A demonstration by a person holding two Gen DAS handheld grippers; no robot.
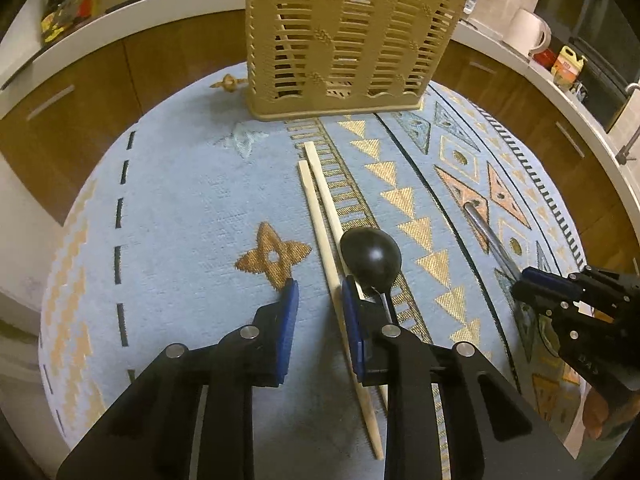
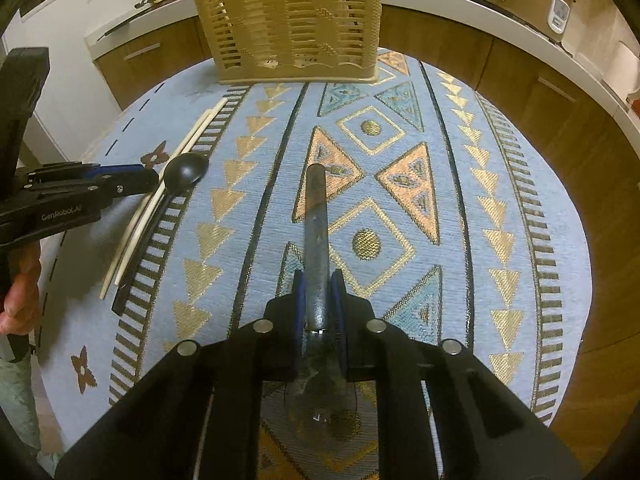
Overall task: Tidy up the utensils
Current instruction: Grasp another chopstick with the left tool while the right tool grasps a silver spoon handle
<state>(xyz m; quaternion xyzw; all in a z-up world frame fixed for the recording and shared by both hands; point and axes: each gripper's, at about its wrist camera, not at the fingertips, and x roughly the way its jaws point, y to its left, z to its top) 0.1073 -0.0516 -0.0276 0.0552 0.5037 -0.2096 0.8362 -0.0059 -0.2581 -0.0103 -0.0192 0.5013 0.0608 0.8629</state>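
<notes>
Already the right gripper (image 2: 318, 292) clamps the grey metal utensil handle (image 2: 316, 216), whose long axis points toward the beige slotted plastic caddy (image 2: 288, 20); the left gripper (image 1: 320, 300) stands narrowly open beside the black plastic spoon (image 1: 370, 258) and pale wooden chopsticks (image 1: 320, 208)

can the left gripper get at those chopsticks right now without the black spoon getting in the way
Probably not cleanly. The left gripper stands open with one chopstick by its right finger, but the black spoon lies tight against the pair.
</notes>
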